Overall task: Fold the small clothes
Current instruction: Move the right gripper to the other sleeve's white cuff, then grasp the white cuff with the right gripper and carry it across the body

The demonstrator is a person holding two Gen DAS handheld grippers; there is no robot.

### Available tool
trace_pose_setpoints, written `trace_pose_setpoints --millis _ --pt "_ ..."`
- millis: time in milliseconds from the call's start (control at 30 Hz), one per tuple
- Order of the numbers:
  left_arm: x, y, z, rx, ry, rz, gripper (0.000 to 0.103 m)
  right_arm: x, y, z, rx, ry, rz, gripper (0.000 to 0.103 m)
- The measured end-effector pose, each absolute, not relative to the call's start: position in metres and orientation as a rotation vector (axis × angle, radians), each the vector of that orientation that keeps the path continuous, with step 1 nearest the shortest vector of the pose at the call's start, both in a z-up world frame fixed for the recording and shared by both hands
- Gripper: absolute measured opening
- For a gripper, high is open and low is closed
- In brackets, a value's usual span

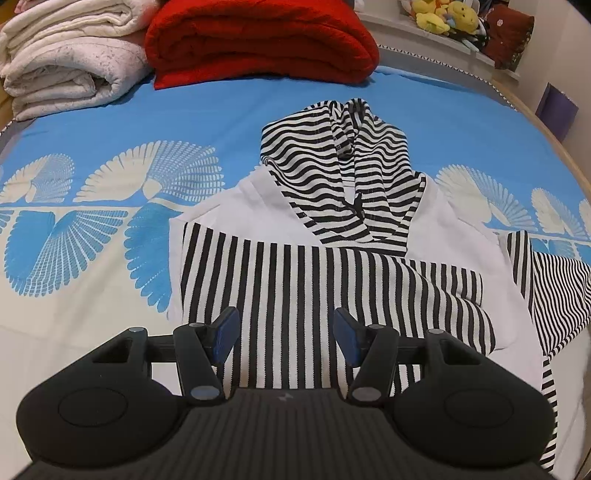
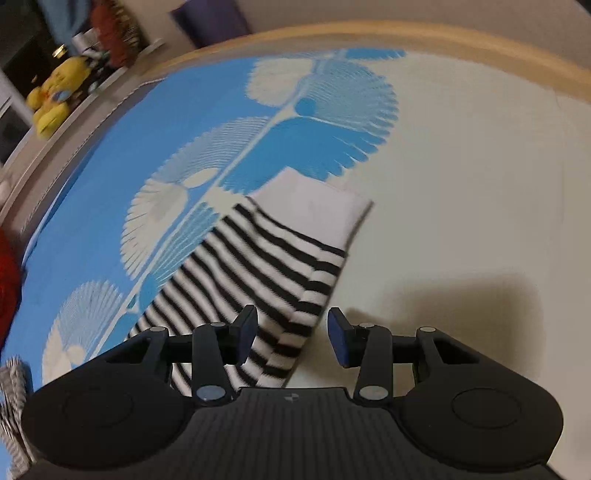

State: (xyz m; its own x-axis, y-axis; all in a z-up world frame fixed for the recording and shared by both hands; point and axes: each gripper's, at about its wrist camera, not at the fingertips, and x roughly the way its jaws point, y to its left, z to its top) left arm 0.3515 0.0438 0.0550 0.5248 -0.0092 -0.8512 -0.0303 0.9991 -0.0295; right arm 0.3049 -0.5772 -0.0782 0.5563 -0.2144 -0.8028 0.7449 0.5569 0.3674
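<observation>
A small black-and-white striped hoodie (image 1: pixel 332 229) lies flat on the blue and cream bedspread (image 1: pixel 92 229), hood pointing away. Its left sleeve (image 1: pixel 280 291) is folded across the body. Its right sleeve (image 1: pixel 554 295) sticks out to the side. My left gripper (image 1: pixel 286 332) is open and empty just above the folded sleeve. In the right wrist view the outstretched striped sleeve (image 2: pixel 258 273) ends in a white cuff (image 2: pixel 317 210). My right gripper (image 2: pixel 291 338) is open and empty over the sleeve's near part, one finger (image 2: pixel 245 334) above the stripes.
A folded red blanket (image 1: pixel 258 40) and folded white blankets (image 1: pixel 62 55) lie at the far end of the bed. Yellow plush toys (image 1: pixel 443 14) sit on a shelf behind. The bed's wooden edge (image 2: pixel 406 33) curves around the far side.
</observation>
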Motion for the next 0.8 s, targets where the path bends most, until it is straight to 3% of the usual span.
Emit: trace_pose_setpoints --millis 367,433,633,800 --pt "0.355 0.047 0.053 -0.047 1.023 0.02 0.062 0.313 -0.58 -0.097 0.805 0.743 -0.675 0.04" --pt "0.355 0.046 0.051 -0.044 1.027 0.019 0.062 0.317 -0.578 -0.097 0.795 0.746 -0.669 0.007" --pt "0.355 0.046 0.051 -0.046 1.029 0.019 0.062 0.319 -0.57 -0.079 0.773 0.681 -0.668 0.005" --pt "0.356 0.047 0.051 -0.05 1.029 0.022 0.062 0.319 -0.572 -0.088 0.806 0.738 -0.692 0.009"
